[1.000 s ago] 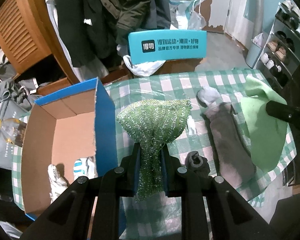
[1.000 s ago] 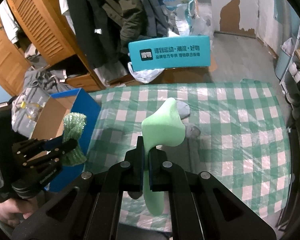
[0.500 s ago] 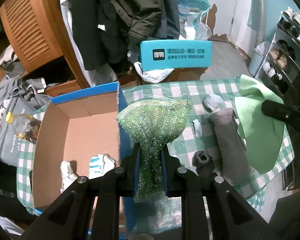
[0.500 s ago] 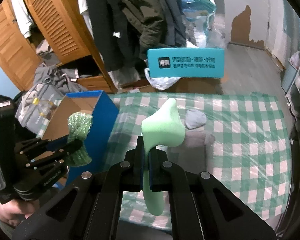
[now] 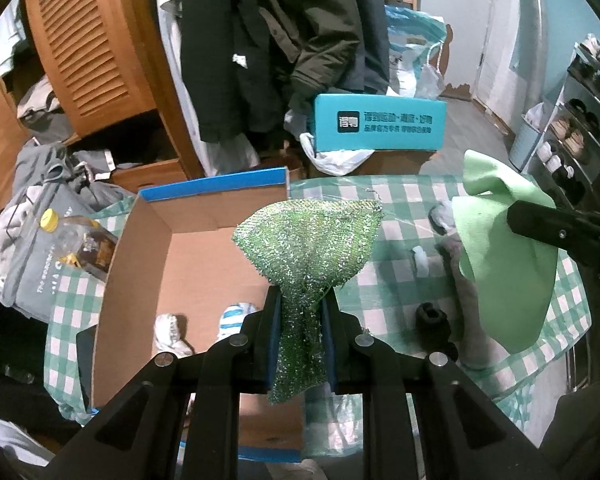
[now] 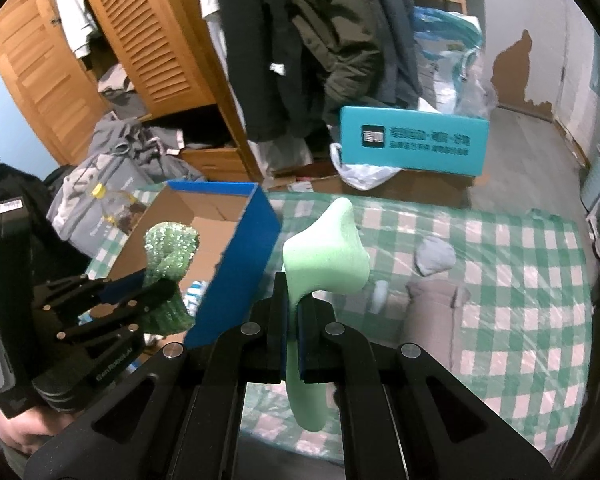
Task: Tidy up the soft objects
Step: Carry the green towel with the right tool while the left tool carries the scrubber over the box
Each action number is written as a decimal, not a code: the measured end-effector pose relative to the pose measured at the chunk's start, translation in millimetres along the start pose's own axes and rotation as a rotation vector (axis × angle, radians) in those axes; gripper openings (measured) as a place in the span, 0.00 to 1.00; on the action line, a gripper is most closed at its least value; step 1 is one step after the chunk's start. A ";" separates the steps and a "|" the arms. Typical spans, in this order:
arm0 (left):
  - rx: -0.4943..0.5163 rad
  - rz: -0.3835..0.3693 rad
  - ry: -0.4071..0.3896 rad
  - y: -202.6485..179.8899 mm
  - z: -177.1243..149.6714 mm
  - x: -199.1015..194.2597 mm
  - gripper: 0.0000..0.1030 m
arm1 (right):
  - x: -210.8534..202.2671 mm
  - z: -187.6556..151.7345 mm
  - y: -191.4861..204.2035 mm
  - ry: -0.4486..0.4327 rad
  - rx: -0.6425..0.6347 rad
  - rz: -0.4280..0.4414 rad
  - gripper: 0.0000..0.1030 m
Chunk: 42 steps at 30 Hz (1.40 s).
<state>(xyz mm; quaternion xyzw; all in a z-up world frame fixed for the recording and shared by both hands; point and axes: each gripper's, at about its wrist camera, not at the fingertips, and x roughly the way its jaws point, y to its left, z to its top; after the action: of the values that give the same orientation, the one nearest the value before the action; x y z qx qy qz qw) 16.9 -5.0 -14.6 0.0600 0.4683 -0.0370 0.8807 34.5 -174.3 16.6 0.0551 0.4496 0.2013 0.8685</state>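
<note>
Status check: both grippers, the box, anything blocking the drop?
Left gripper shut on sparkly green cloth, over open cardboard box. Right gripper shut on light green cloth, over table. Socks in box; nothing blocking.

I see both feeds lit by cool, even indoor light, fairly bright at centre and falling to a black fisheye rim. Straight edges bow hard toward the borders. Glare streaks lie across the plastic-covered worktop (image 6: 512, 280), and soft shadows sit inside the cardboard box (image 5: 204, 264). Hanging coats (image 5: 284, 40) read dark and slightly smeared; the near tongs are sharp.
</note>
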 end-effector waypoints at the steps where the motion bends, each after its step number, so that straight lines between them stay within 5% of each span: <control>1: -0.003 0.002 -0.001 1.7 -0.2 -0.3 0.18 | 1.5 1.7 5.1 0.001 -0.008 0.005 0.03; 42: -0.195 0.062 0.058 123.1 -34.7 18.0 0.18 | 88.8 28.0 138.1 0.121 -0.147 0.125 0.03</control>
<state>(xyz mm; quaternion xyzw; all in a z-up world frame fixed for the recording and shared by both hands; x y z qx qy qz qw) 13.3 121.6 -40.0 -0.0106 0.4929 0.0376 0.8692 61.2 -10.5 4.0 0.0070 0.4810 0.2903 0.8272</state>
